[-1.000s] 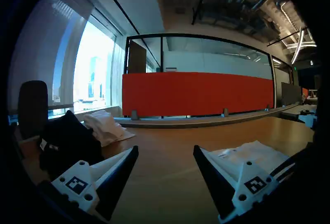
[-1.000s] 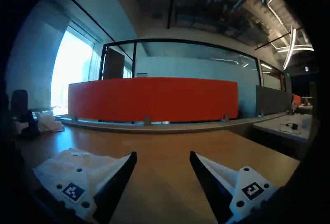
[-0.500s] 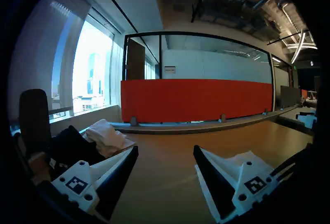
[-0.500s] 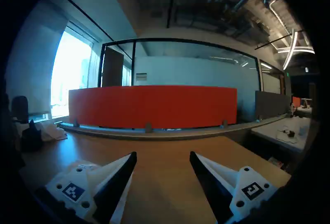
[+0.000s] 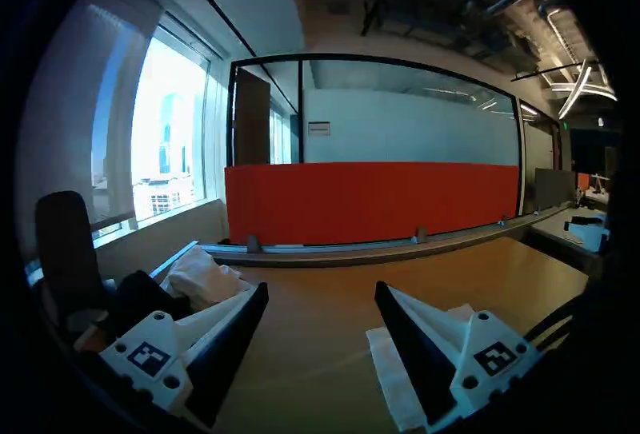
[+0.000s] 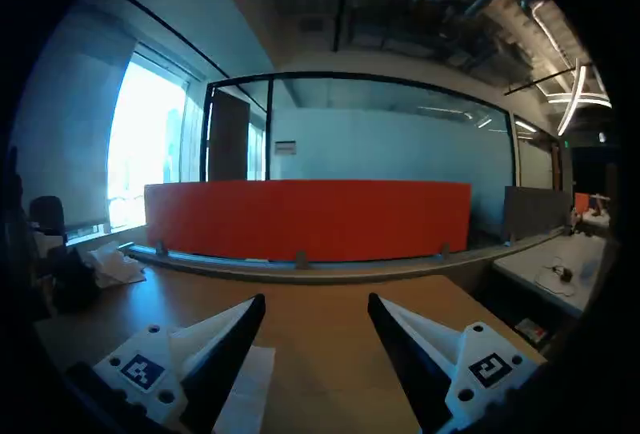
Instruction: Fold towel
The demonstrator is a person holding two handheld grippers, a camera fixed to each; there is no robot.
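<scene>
In the left gripper view my left gripper [image 5: 322, 296] stands open above the wooden table [image 5: 320, 338], with nothing between its fingers. A flat white towel [image 5: 390, 370] lies on the table just right of centre, partly hidden behind the right finger. My right gripper [image 6: 317, 306] in the right gripper view is open too and holds nothing. A corner of the same white towel [image 6: 248, 386] shows low down beside its left finger.
A heap of crumpled white cloth [image 5: 200, 274] and a dark bundle [image 5: 144, 298] lie at the table's left end, the cloth [image 6: 112, 264] also in the right gripper view. A red partition [image 5: 368, 201] runs along the far edge. A dark chair back [image 5: 68, 250] stands at the left.
Both grippers have drawn back and tilted up from the towel. It has slid low in both views, largely behind the fingers. Both stay open.
</scene>
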